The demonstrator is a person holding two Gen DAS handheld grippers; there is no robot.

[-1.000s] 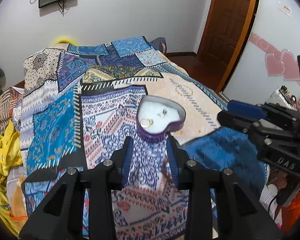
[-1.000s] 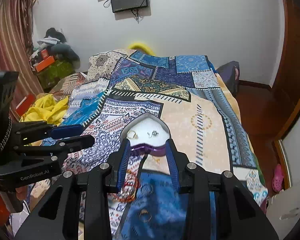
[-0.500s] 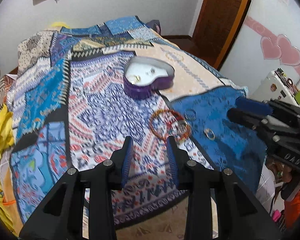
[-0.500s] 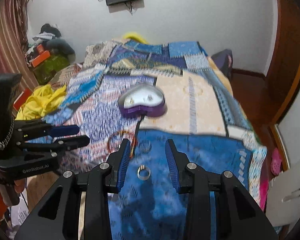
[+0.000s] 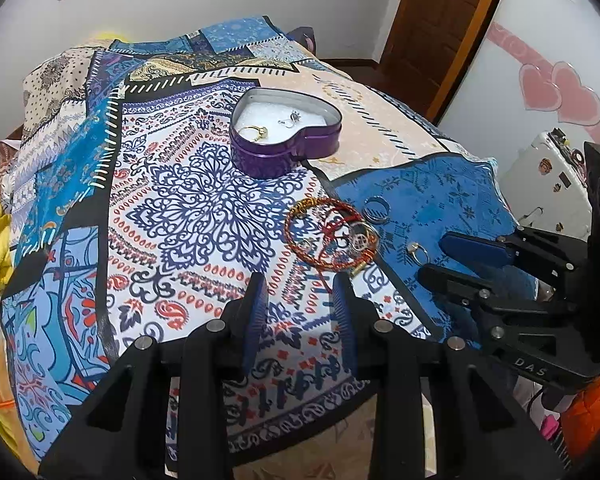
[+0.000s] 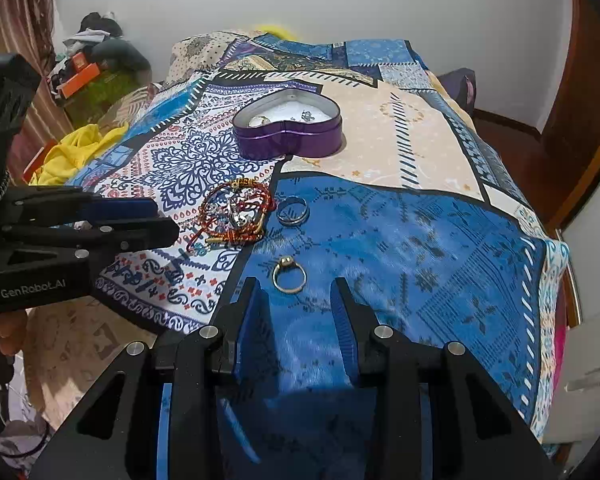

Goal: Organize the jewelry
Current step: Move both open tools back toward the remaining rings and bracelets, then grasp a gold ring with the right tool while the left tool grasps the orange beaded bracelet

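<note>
A purple heart-shaped tin sits open on the patterned bedspread, with a gold ring and a silver earring inside. A tangle of red and gold bracelets lies nearer me. A silver band and a gold ring lie on the blue patch. My left gripper is open and empty, just short of the bracelets. My right gripper is open and empty, just behind the gold ring.
The bedspread drapes over the bed's near edge. Yellow cloth lies at the left side. A wooden door stands at the back right. Clutter is piled by the far-left wall.
Both grippers have pulled back from the tin toward the bed's near edge and tilted down. The bracelets and loose rings have come into view in front of them. Both stayed open.
</note>
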